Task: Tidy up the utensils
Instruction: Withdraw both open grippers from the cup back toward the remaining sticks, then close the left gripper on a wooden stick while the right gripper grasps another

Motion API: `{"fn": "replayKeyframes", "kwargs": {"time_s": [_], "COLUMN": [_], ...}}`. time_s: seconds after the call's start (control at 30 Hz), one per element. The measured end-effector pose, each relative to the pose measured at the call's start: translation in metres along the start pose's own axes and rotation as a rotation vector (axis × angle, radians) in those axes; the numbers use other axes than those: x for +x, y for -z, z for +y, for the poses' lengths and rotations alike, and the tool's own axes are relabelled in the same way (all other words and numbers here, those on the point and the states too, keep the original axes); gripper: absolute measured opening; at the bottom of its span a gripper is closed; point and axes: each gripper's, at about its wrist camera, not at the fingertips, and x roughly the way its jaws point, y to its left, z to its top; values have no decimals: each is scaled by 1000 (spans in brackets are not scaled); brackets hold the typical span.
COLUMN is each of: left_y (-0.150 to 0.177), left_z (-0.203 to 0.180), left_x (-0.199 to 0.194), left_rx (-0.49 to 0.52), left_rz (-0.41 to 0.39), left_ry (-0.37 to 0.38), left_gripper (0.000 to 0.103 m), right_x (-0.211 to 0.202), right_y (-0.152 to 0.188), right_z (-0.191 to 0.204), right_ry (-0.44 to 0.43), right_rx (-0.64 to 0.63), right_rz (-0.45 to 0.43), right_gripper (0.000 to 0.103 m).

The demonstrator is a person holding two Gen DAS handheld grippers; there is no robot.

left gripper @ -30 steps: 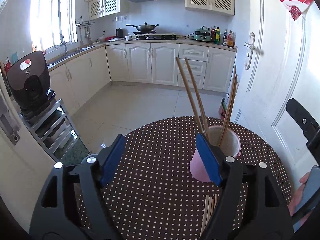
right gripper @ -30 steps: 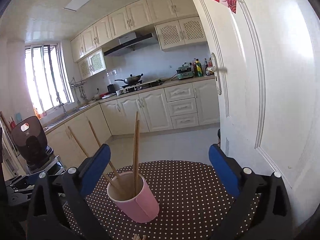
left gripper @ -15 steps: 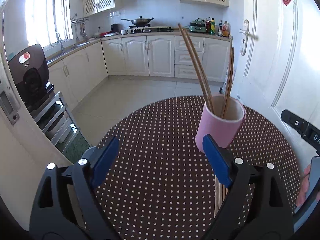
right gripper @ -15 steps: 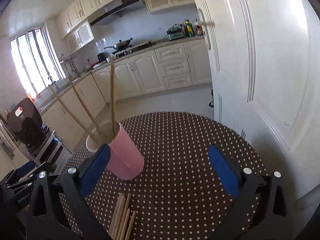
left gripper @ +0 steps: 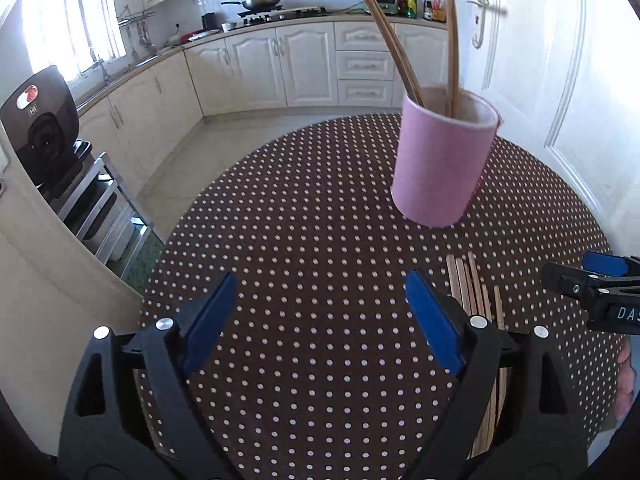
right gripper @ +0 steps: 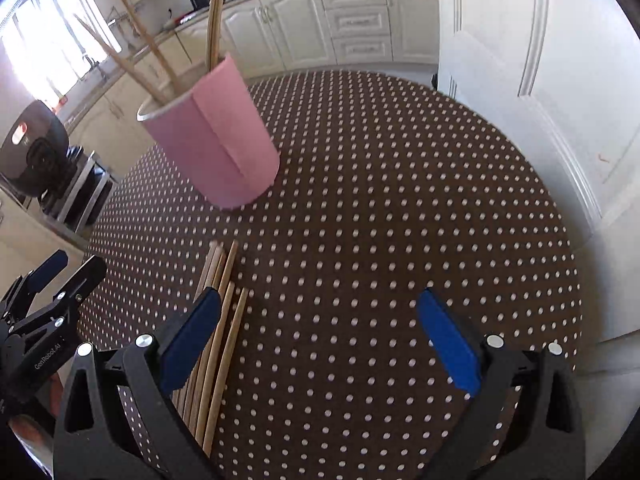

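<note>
- On the round tabletop [left gripper: 304,248], covered by a brown cloth with white dots, a pink cup [left gripper: 442,160] stands upright toward the far side.
- Four chopsticks [left gripper: 452,52] stand inside the pink cup: two lean toward the window side, two rise nearly straight against the opposite rim.
- Near the pink cup, on the side closer to the cameras, a loose bundle of chopsticks [right gripper: 218,332] lies flat on the cloth, the sticks side by side and roughly parallel.
- Left gripper [left gripper: 320,320]: jaws spread wide with only bare dotted cloth between the blue pads; nothing is held. Its right-hand finger partly covers the loose bundle in the left wrist view.
- Right gripper [right gripper: 320,344]: jaws spread wide and empty. Its left-hand blue pad sits over the top of the loose bundle in the right wrist view; whether it touches the sticks cannot be told.
- Each gripper appears at the edge of the other's view, the two well apart with the loose bundle between them.
- Behind the tabletop: white cabinets [left gripper: 280,64], a wok [left gripper: 262,0] on the stove, and a white door [left gripper: 560,80] on the right.
</note>
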Motion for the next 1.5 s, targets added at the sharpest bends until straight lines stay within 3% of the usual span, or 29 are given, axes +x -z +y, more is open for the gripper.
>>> {"fn": "replayKeyframes", "kwargs": {"time_s": [0.17, 0.33, 0.53, 0.83, 1.0, 1.13, 1.5], "left_y": [16, 24, 30, 33, 33, 31, 32], "left_z": [-3, 4, 16, 16, 14, 17, 5], "left_x": [6, 13, 20, 24, 24, 27, 18], "left_rx": [27, -2, -61, -17, -7, -20, 14], "left_rz": [39, 110, 179, 205, 204, 210, 177], "left_ry": [17, 110, 153, 167, 162, 189, 155], "left_gripper": [85, 85, 85, 85, 85, 85, 85], "right_x": [7, 13, 28, 41, 47, 56, 73], "right_y": [6, 10, 4, -9, -15, -16, -5], "right_z": [8, 21, 37, 59, 70, 89, 134], "right_ry": [-11, 9, 26, 39, 25, 42, 190], "right_rx": [-6, -25, -18, 26, 36, 7, -118], "right_rz": [92, 164, 251, 269, 291, 302, 235], "right_gripper": [95, 93, 78, 55, 30, 29, 28]}}
